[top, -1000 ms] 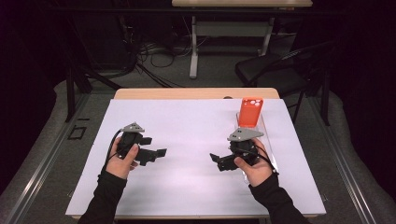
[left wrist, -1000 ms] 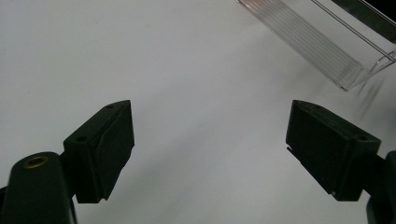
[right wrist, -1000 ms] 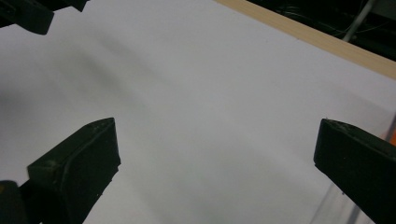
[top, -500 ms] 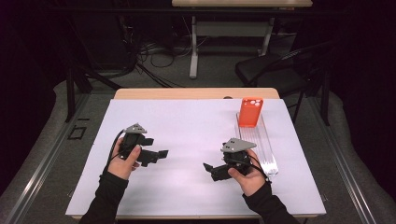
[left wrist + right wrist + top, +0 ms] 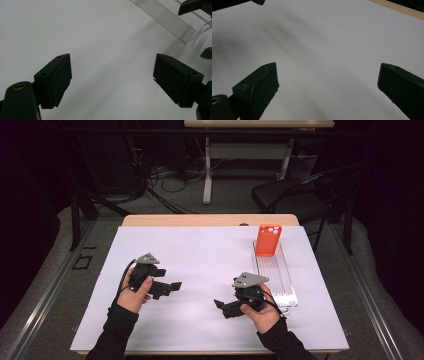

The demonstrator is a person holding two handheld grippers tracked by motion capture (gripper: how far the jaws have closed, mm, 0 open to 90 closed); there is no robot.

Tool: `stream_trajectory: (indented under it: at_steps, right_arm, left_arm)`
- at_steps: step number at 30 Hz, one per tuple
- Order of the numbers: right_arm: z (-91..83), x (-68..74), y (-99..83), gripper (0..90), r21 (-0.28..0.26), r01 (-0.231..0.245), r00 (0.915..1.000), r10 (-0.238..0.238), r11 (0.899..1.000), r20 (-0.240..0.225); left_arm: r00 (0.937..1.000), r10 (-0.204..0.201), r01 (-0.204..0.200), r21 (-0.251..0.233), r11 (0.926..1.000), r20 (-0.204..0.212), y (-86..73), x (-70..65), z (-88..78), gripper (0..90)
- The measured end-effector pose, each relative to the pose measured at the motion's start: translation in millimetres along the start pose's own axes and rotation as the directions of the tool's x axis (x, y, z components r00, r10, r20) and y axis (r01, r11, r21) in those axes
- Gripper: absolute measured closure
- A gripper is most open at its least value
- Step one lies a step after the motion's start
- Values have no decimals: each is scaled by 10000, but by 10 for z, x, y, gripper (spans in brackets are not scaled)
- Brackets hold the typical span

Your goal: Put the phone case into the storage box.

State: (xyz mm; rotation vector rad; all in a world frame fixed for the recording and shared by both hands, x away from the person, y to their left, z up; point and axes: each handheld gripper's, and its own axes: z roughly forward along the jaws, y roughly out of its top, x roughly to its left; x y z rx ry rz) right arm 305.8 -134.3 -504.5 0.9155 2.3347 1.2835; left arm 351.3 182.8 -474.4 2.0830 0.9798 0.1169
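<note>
A: Where does the orange phone (image 5: 268, 239) sit?

B: In the upper right of the high view, propped at the far end of a clear ribbed stand (image 5: 276, 276). The stand's long axis runs from the phone down toward the lower right of that frame.

A: Which gripper is nearer?

B: The right gripper (image 5: 223, 306), I judge. It sits just left of the stand's near end, and the phone lies up and to the right of it. Its jaws point toward the frame's left, away from the phone, so the hand would have to turn first. The left gripper (image 5: 171, 286) is well apart, at centre left.

A: Are the jaws holding anything?

B: No. In the left gripper view (image 5: 112, 77) both black jaws stand spread wide over bare white, with the stand's corner at upper right. In the right gripper view (image 5: 327, 87) the jaws are likewise spread, nothing between them.

A: And the surface?

B: A white sheet (image 5: 200, 260) covers a wooden table (image 5: 200, 220). Beyond it the room is dark, with cables on grey floor, a second table and a black chair (image 5: 295, 195) at upper right.
</note>
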Motion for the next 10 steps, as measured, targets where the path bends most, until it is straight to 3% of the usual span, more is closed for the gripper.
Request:
stream_trajectory:
  at_steps: [10]
  right_arm:
    - [0, -3, -1, 33, -2, -181, 9997, 181, 9998, -158]
  left_arm:
    - [10000, -24, 24, -22, 10000, -32, 1, 13, -7, 158]
